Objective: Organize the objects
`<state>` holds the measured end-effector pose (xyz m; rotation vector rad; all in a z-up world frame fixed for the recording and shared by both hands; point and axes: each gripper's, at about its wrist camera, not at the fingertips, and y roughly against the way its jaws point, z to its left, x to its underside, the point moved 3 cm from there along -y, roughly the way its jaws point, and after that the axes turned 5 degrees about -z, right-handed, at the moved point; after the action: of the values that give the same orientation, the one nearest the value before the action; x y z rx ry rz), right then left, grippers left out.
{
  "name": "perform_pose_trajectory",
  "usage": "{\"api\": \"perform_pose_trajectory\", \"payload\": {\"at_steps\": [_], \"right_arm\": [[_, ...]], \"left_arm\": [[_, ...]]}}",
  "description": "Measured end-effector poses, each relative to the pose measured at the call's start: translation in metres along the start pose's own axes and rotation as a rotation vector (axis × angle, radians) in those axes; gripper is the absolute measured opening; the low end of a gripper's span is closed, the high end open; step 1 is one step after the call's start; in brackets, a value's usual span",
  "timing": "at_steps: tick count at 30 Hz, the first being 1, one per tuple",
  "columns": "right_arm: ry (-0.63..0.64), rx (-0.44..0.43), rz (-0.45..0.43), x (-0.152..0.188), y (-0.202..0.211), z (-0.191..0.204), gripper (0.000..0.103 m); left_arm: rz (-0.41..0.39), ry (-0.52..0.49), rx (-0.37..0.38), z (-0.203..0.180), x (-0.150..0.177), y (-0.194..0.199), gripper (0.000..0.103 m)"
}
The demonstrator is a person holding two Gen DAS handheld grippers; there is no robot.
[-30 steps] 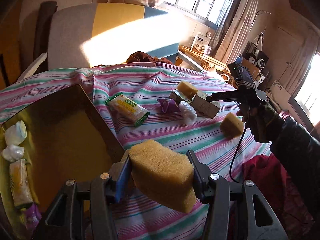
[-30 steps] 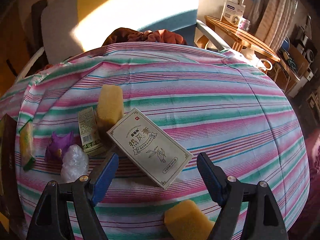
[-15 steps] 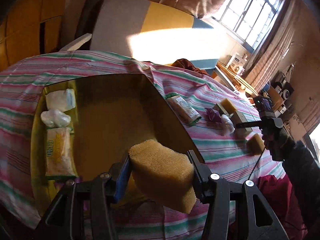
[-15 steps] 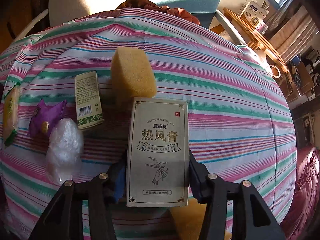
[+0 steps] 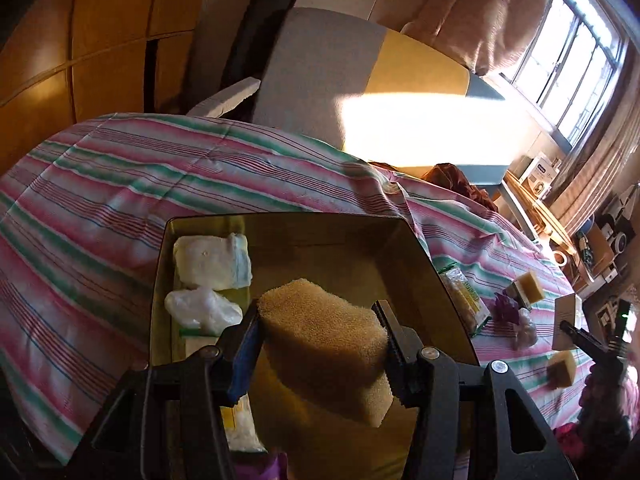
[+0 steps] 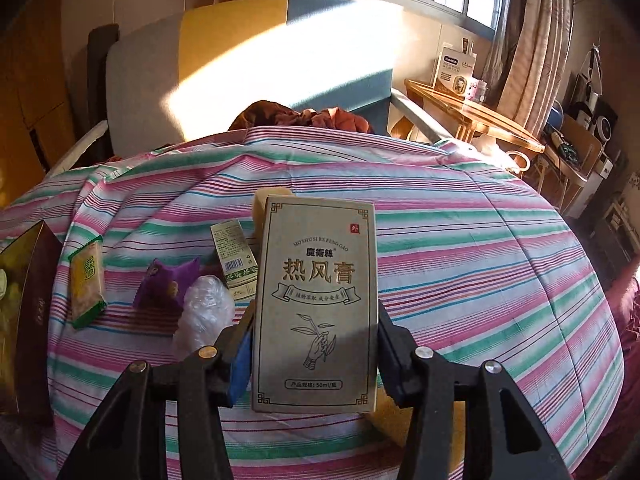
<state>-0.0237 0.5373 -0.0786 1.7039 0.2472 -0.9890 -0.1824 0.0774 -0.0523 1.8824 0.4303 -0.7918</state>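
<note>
My left gripper (image 5: 320, 336) is shut on a yellow sponge (image 5: 324, 344), held above the gold open box (image 5: 448, 300) on the striped cloth. Inside the box along its left wall lie a white folded pack (image 5: 212, 260), a clear plastic wad (image 5: 200, 308) and a yellow packet (image 5: 240, 424). My right gripper (image 6: 314, 344) is shut on a tan ointment carton (image 6: 316, 300), lifted upright off the cloth. Left of it on the cloth lie a small green-white carton (image 6: 236, 256), a purple wrapper (image 6: 168, 284), a plastic wad (image 6: 206, 312) and a yellow snack packet (image 6: 86, 280).
Two more sponges rest on the cloth, one (image 5: 530, 286) by the small carton, one (image 5: 562, 368) near the right hand (image 5: 604, 384). A grey-yellow chair (image 6: 240, 64) stands behind the table. A wooden side table (image 6: 472, 116) with boxes is at the right.
My left gripper carried the sponge leftward until it hangs over the gold box. My right gripper closed on the ointment carton, turned it straight and lifted it off the cloth.
</note>
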Motion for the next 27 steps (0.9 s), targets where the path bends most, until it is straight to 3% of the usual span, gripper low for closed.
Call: {"api": "perform_pose_trajectory", "payload": {"at_steps": [11, 13, 17, 27], "right_arm": [[-0.01, -0.006, -0.03, -0.004, 0.001, -0.005, 0.052], [-0.004, -0.008, -0.026, -0.004, -0.002, -0.004, 0.052], [0.002, -0.009, -0.024, -0.004, -0.004, -0.005, 0.052], [-0.001, -0.002, -0.039, -0.004, 0.003, -0.004, 0.052]], "left_arm": [[0.118, -0.174, -0.151, -0.004, -0.039, -0.114, 0.061], [0.125, -0.181, -0.192, -0.001, -0.043, -0.121, 0.071], [0.096, -0.167, -0.187, 0.001, -0.047, -0.112, 0.081], [0.012, -0.06, -0.188, 0.011, -0.011, -0.026, 0.081]]}}
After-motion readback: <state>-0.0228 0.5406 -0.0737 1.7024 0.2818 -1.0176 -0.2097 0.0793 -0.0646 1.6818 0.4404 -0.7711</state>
